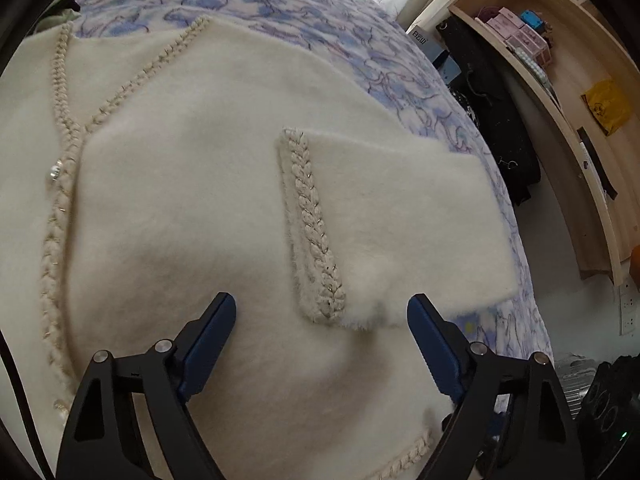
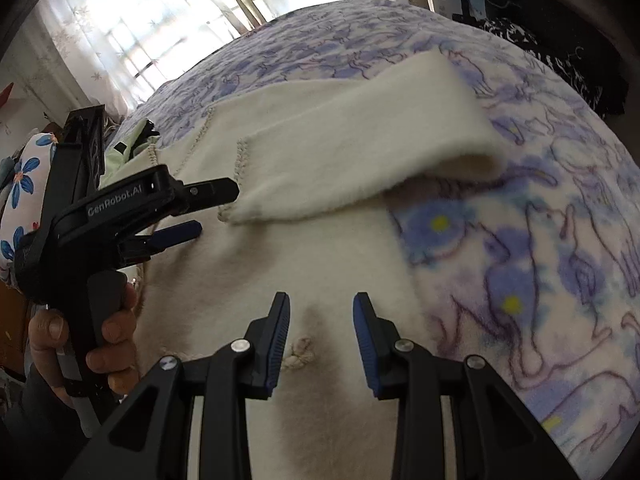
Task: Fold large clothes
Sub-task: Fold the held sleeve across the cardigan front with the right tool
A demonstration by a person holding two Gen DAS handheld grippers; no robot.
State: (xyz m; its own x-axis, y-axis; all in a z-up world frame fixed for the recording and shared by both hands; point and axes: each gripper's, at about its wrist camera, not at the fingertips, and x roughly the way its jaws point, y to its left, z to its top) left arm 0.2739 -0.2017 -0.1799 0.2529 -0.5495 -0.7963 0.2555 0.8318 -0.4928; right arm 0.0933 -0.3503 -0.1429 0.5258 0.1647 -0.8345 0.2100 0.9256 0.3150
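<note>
A cream fuzzy cardigan (image 1: 180, 184) with braided trim lies flat on a blue-and-white patterned bed cover (image 1: 280, 4). Its right sleeve (image 1: 400, 220) is folded across the body, the braided cuff (image 1: 312, 224) facing me. My left gripper (image 1: 322, 312) is open and empty, just above the cardigan near the cuff. In the right wrist view the cardigan (image 2: 320, 240) and the folded sleeve (image 2: 360, 140) show again. My right gripper (image 2: 321, 312) is open and empty over the cardigan's lower hem. The left gripper (image 2: 208, 208) appears at left, held by a hand, jaws open.
A wooden shelf unit (image 1: 560, 92) with boxes stands to the right of the bed, with black items (image 1: 492, 120) between. A curtained window (image 2: 160, 20) is behind the bed. A flowered pillow (image 2: 20, 184) and a green garment (image 2: 132, 140) lie at the bed's left.
</note>
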